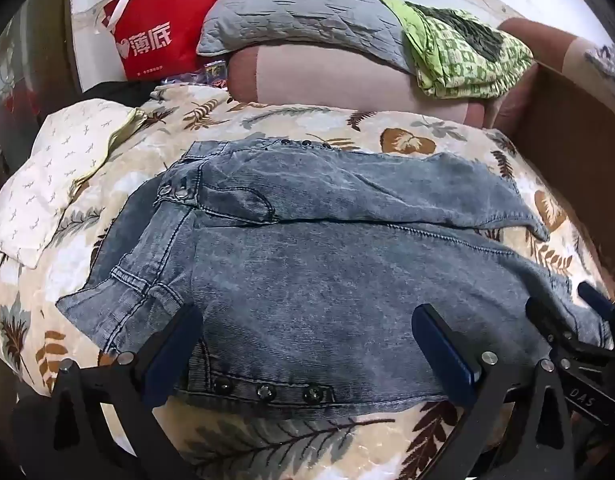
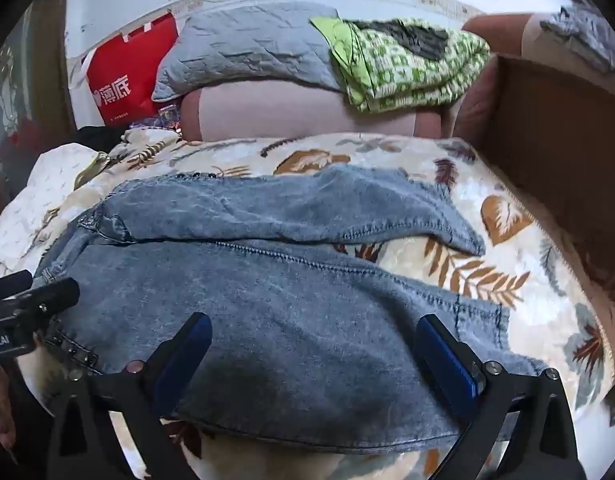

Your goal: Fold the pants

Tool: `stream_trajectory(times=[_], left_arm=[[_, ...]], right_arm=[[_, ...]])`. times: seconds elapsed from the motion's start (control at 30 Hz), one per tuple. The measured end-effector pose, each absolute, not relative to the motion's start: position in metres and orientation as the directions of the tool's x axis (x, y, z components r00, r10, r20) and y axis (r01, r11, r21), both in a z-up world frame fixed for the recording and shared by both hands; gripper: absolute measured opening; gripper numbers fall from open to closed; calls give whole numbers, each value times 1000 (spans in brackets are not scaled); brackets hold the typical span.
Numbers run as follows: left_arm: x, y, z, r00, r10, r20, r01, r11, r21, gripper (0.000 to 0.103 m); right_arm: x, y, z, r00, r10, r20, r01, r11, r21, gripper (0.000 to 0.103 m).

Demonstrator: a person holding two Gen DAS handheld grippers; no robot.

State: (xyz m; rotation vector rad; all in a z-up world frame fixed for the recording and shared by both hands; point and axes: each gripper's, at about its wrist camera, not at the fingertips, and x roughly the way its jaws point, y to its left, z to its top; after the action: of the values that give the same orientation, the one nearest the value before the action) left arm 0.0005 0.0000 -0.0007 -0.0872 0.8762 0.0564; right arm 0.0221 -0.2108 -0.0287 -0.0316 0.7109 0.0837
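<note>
Blue washed-denim pants [image 1: 315, 256] lie spread on a leaf-print bedspread [image 1: 347, 120], waist to the left, legs to the right, one leg lying behind the other. My left gripper [image 1: 307, 332] is open, its fingers apart over the near leg by the snap buttons [image 1: 265, 391]. My right gripper [image 2: 313, 344] is open over the near leg's lower part [image 2: 307, 320], close to the hem. It also shows at the right edge of the left wrist view [image 1: 567, 312]. The left gripper shows at the left edge of the right wrist view [image 2: 47, 292].
A grey pillow [image 1: 299, 12], a folded green patterned cloth [image 1: 459, 52] and a pink cushion [image 1: 327, 76] lie at the back. A red bag [image 1: 159, 36] stands back left. A white cloth [image 1: 55, 168] lies left. A brown cardboard box [image 1: 567, 152] stands right.
</note>
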Motion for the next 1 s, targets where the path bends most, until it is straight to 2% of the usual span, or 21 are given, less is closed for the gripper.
stream_trajectory(times=[0.13,0.27,1.0], left_arm=[[-1,-12,-6,643,38,-765,-64,998,-4,103],[-1,-22,-3,646,39,-763,-55,998,5,103],[-9,-7,-5,653,29,-757,-74,997,-25,103]], right_arm=[[34,-217,-34,750,83,-657,-93,995,20,103],[21,-213,-30,791,59,-609,-92,995,-23,103],[17,-216,-30,799,28,-601,-60,998,-33,103]])
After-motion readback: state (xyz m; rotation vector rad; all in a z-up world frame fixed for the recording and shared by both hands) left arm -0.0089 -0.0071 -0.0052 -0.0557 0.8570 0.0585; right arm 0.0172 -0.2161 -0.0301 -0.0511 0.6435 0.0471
